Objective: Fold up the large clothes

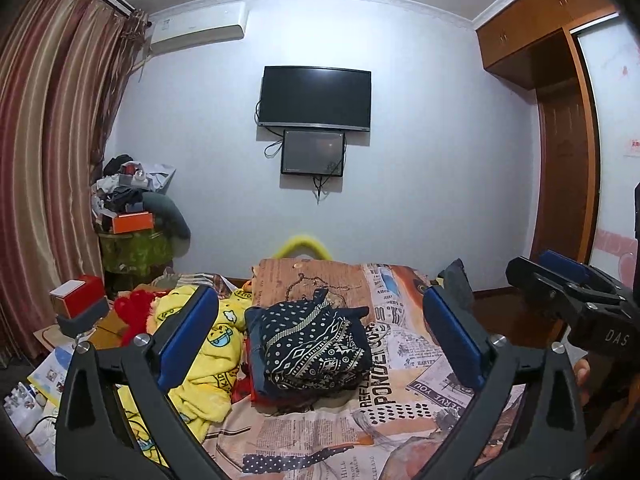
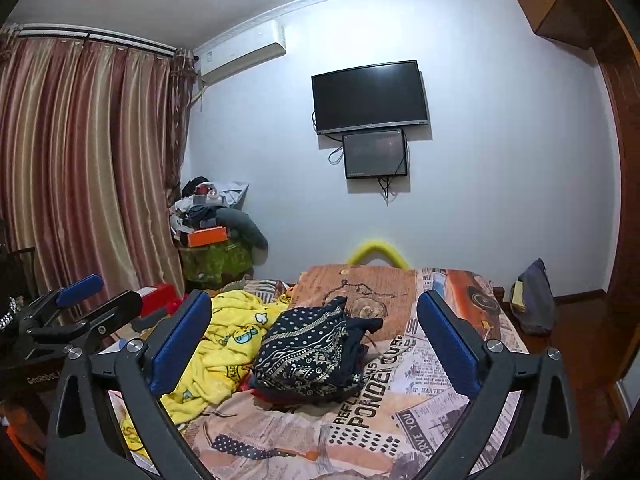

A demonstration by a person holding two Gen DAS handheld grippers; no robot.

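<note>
A folded navy garment [image 1: 316, 344] with white dots and geometric bands lies on the bed, on top of a small stack whose red and blue edges show beneath. The right wrist view has the same garment [image 2: 312, 352] at centre. My left gripper [image 1: 319, 294] is open, its blue pads wide apart on either side of the garment and short of it, nothing between them. My right gripper [image 2: 313, 298] is open the same way and holds nothing. Each gripper shows in the other's view: the right gripper [image 1: 536, 266] at the right edge, the left gripper [image 2: 100, 294] at the left.
A newspaper-print bedspread [image 1: 400, 364] covers the bed. A crumpled yellow cartoon-print garment [image 1: 208, 344] lies left of the stack, with red fabric [image 1: 134, 310] beyond it. Boxes and clutter [image 1: 128, 216] stand by the curtain. A dark bag [image 2: 534, 300] sits past the bed's right corner.
</note>
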